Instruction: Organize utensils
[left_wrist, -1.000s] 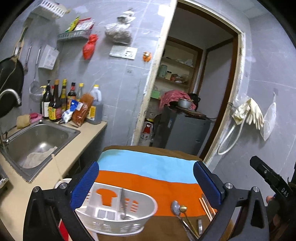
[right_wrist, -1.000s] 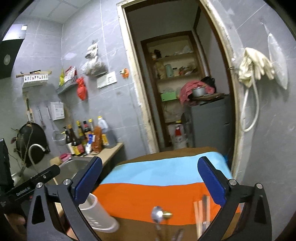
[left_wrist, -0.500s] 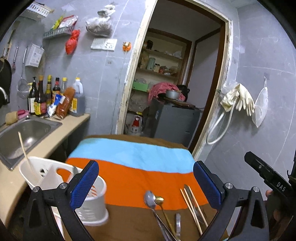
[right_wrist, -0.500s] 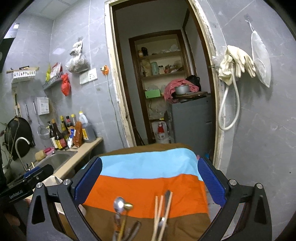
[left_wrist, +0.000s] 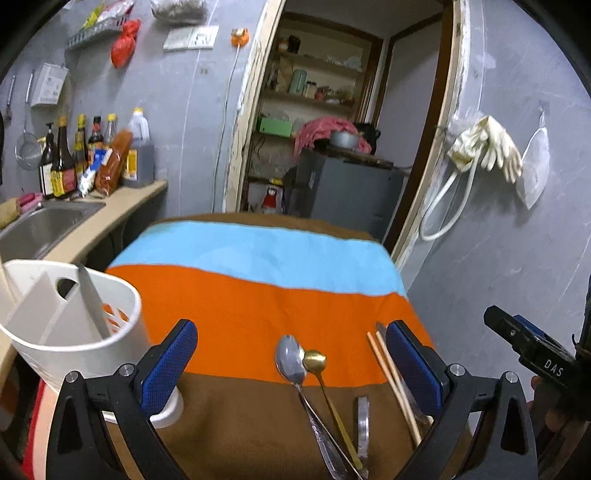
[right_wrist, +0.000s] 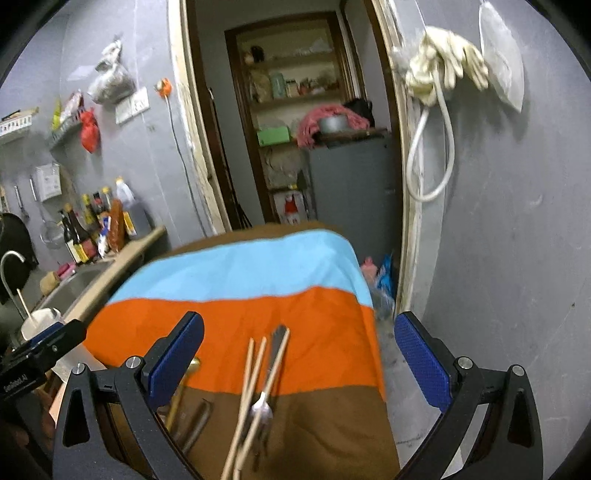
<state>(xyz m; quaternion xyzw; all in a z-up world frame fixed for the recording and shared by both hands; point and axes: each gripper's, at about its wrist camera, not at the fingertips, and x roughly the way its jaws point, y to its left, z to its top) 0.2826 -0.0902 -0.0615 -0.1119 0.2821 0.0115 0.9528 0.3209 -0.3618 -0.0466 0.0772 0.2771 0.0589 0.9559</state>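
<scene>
Spoons (left_wrist: 295, 360) lie lengthwise on the cloth (left_wrist: 258, 314), bowls pointing away

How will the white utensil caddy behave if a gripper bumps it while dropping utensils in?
The white utensil caddy looks like thin plastic, so probably light and easy to shove. It is tall, with a knife leaning inside, so it may tip. The striped cloth beneath could slide.
</scene>
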